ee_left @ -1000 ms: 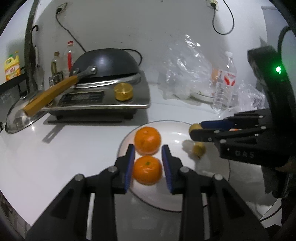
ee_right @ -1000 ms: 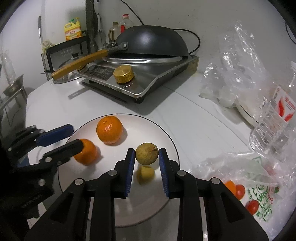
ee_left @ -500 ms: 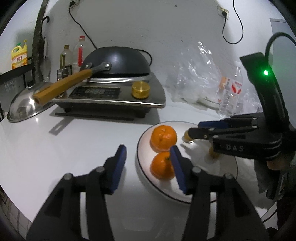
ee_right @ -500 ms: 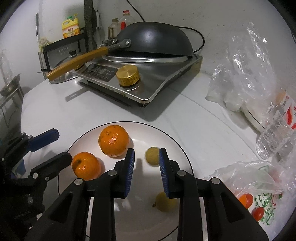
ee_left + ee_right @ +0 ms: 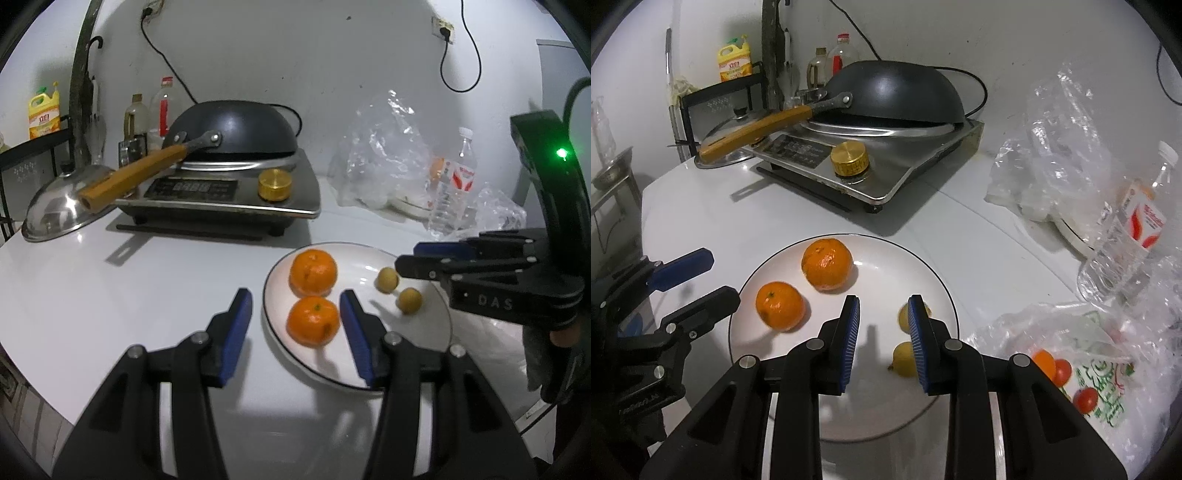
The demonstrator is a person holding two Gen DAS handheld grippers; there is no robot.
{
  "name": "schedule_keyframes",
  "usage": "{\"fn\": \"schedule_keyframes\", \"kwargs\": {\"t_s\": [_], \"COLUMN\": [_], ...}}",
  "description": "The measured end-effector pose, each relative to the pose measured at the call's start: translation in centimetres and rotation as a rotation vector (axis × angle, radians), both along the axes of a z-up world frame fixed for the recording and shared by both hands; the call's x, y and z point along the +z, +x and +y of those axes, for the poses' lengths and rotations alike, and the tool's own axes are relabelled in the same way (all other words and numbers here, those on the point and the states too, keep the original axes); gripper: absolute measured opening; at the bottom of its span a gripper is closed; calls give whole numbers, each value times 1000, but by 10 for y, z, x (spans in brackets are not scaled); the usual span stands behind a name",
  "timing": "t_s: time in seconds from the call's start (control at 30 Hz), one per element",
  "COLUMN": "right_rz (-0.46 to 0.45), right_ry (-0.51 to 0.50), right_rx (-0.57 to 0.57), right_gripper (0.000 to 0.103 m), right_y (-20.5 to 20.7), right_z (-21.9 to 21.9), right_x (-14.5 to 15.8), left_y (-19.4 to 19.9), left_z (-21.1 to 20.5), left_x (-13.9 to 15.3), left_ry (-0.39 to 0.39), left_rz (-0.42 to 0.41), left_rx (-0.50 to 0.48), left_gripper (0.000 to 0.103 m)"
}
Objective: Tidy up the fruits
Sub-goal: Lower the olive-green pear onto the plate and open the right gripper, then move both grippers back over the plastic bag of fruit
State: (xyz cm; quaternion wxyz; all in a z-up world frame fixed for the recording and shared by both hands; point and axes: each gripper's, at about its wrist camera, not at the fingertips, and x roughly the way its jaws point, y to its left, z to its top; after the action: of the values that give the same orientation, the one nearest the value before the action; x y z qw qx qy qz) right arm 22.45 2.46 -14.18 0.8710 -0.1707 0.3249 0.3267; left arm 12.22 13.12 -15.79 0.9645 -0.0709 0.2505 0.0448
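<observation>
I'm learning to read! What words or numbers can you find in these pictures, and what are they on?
"DAS": on the right gripper, side view.
Yellow jug: label too blurred to read.
Water bottle: red and white label, unreadable.
Printed bag: green marks, unreadable.
Stove: panel digits too blurred.

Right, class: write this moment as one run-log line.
left gripper: fingers just opened, nothing between | right gripper: shut, empty | plate: far orange, near orange, small fruit pair

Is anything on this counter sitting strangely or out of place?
Yes: the black wok lies upside down on the cooker, dome up, its wooden handle jutting out over a steel lid. The fruit sits neatly on the plate.
</observation>
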Motion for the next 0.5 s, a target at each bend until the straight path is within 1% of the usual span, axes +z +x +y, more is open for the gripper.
{"fn": "schedule_keyframes", "kwargs": {"t_s": [0.5], "right_rz": [-31], "right_ry": [36], "right_rx": [-37], "right_gripper": [29], "right_y": [-31], "right_z": [-40], "right_x": [17], "left_y": [-14], "left_z": [-36], "left_x": [16], "left_ry": [22], "left_rz": [-16], "left_rx": [-37], "left_gripper": [51]}}
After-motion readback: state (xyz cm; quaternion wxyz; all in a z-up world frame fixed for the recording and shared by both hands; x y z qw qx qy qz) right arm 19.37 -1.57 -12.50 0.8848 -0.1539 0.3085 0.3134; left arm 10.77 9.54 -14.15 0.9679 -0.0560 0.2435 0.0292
